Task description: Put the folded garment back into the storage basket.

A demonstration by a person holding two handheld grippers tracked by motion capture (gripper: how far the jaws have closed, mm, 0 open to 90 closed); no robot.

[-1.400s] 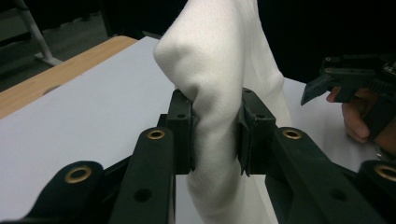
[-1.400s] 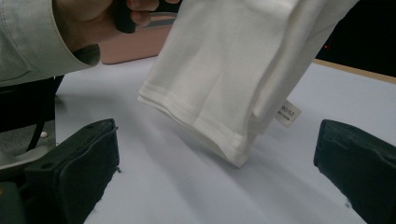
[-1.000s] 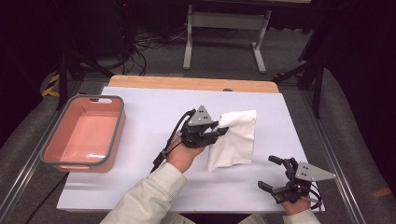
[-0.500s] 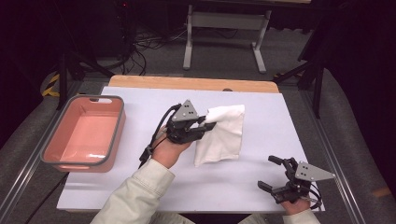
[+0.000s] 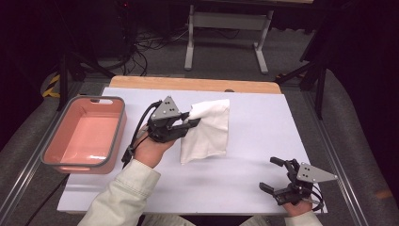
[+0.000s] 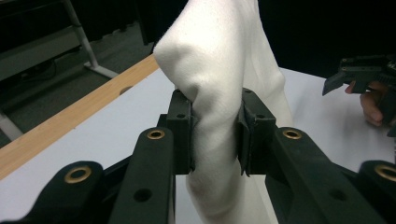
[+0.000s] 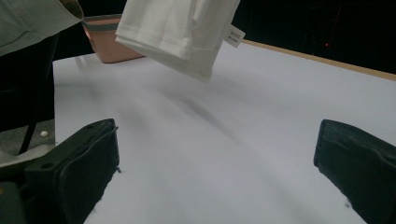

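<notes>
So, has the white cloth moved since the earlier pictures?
Yes. The white cloth, pinched in the left tool, has moved left, toward the pink tub.

Bright, even overhead light on the white table (image 5: 244, 183); dark, dim surroundings toward 12 o'clock. Soft shadow streaks beneath the white cloth (image 7: 177, 32), trailing toward 5 o'clock. Slightly soft and grainy overall, with near jaws blurred at 6 o'clock.

The cloth (image 5: 207, 129) hangs above the middle of the table (image 5: 263, 122), pinched in the left gripper (image 5: 190, 123) just to its left. The tub (image 5: 84, 136) sits at the table's left edge. The right gripper (image 5: 277, 176) rests near the right corner (well apart from the cloth).
</notes>
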